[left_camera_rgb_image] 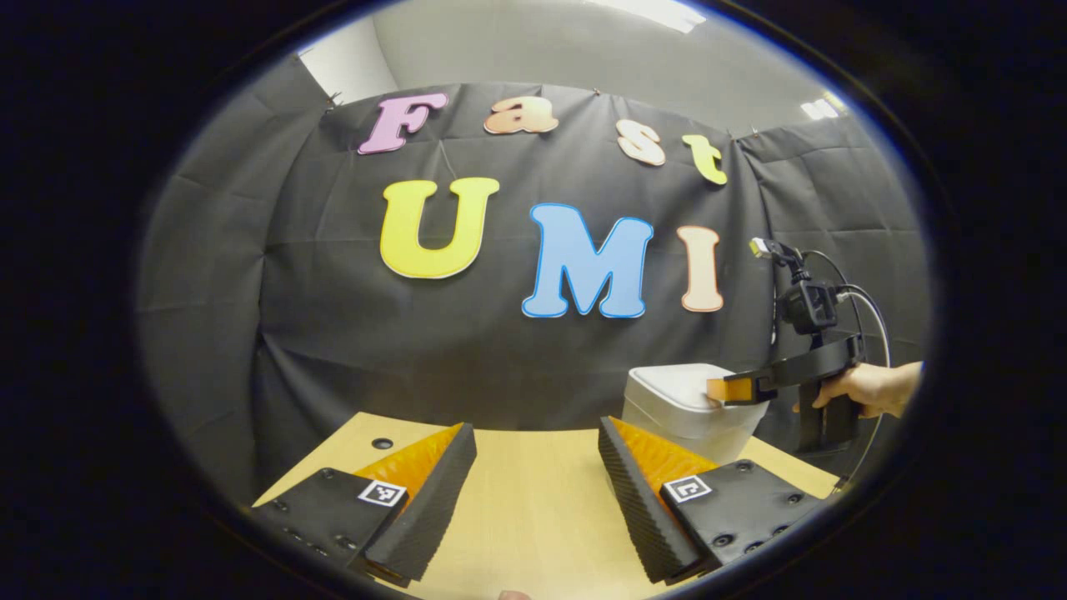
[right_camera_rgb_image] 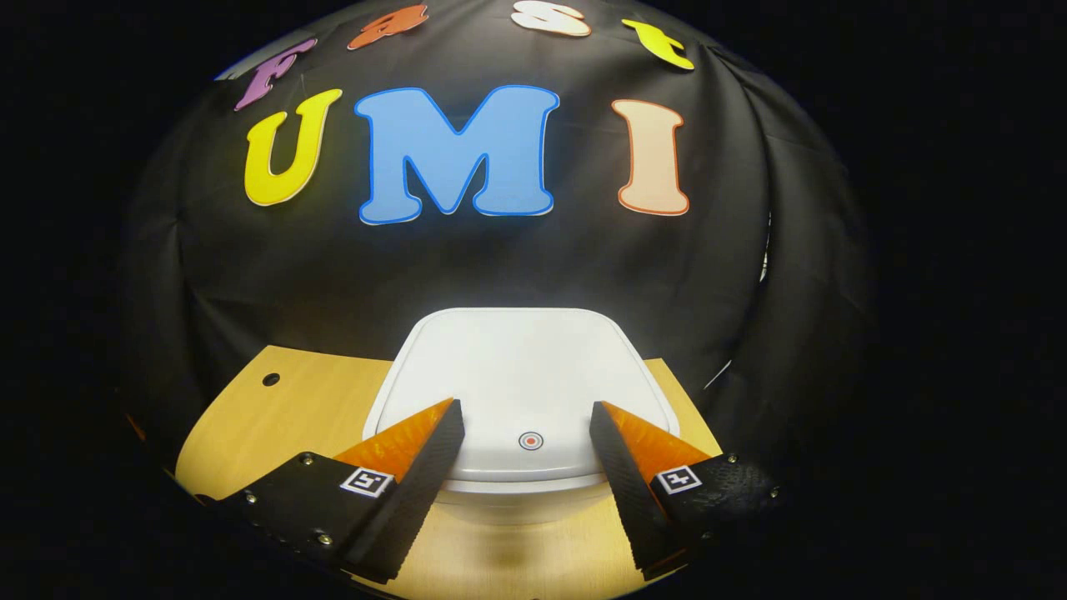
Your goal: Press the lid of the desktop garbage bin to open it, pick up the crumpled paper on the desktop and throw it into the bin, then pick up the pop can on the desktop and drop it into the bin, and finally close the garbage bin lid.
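Observation:
The white desktop bin (right_camera_rgb_image: 521,392) stands on the wooden desk with its lid shut; a small round red mark (right_camera_rgb_image: 530,440) sits near the lid's front edge. My right gripper (right_camera_rgb_image: 527,417) hovers open just over that front edge, its fingers either side of the mark. From the left gripper view the bin (left_camera_rgb_image: 679,400) is at the right of the desk, and the right gripper (left_camera_rgb_image: 733,389), held by a hand (left_camera_rgb_image: 867,388), reaches over its lid. My left gripper (left_camera_rgb_image: 538,437) is open above bare desk, holding nothing.
The light wooden desk (left_camera_rgb_image: 525,500) has a small dark hole (left_camera_rgb_image: 383,443) near its far left corner, also seen as the hole (right_camera_rgb_image: 271,379). Black cloth walls close behind the desk. A cable (left_camera_rgb_image: 871,317) loops from the right gripper's camera.

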The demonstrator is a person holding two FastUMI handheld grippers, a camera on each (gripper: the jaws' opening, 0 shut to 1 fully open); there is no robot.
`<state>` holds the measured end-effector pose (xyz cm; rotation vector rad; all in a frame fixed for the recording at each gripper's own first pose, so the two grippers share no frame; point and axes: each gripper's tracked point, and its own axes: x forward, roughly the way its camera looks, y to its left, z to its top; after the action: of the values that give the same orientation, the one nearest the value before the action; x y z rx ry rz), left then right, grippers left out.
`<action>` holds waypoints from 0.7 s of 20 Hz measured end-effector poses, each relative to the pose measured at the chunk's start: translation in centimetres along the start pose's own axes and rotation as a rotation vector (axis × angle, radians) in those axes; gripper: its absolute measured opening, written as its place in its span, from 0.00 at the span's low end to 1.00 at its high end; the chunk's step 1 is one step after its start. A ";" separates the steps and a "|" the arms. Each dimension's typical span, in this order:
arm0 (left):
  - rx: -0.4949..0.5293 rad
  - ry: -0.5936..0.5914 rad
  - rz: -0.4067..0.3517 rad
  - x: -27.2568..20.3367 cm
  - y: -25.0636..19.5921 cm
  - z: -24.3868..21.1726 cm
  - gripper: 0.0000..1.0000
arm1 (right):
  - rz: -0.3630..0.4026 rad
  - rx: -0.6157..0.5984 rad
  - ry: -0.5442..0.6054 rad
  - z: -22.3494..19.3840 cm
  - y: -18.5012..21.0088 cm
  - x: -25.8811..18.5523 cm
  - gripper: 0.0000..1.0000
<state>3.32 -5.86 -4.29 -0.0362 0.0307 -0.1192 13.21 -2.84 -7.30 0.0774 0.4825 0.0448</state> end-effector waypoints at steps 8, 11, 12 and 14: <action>0.015 -0.017 0.038 -1.2 0.5 0.7 0.97 | 0.011 0.070 -0.053 0.8 0.1 -0.2 0.98; 0.023 -0.021 0.068 -1.4 1.4 1.1 0.97 | 0.012 0.065 -0.090 1.1 0.1 0.0 0.96; 0.023 -0.020 0.076 -1.4 1.6 1.2 0.97 | 0.013 0.065 -0.093 1.1 0.0 0.0 0.96; 0.027 -0.022 0.086 -1.4 1.6 1.3 0.97 | 0.018 0.077 -0.093 1.2 0.0 0.0 0.96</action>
<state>2.14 -4.09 -2.99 -0.0094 0.0085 -0.0328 13.71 -2.96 -6.26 0.1590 0.3909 0.0396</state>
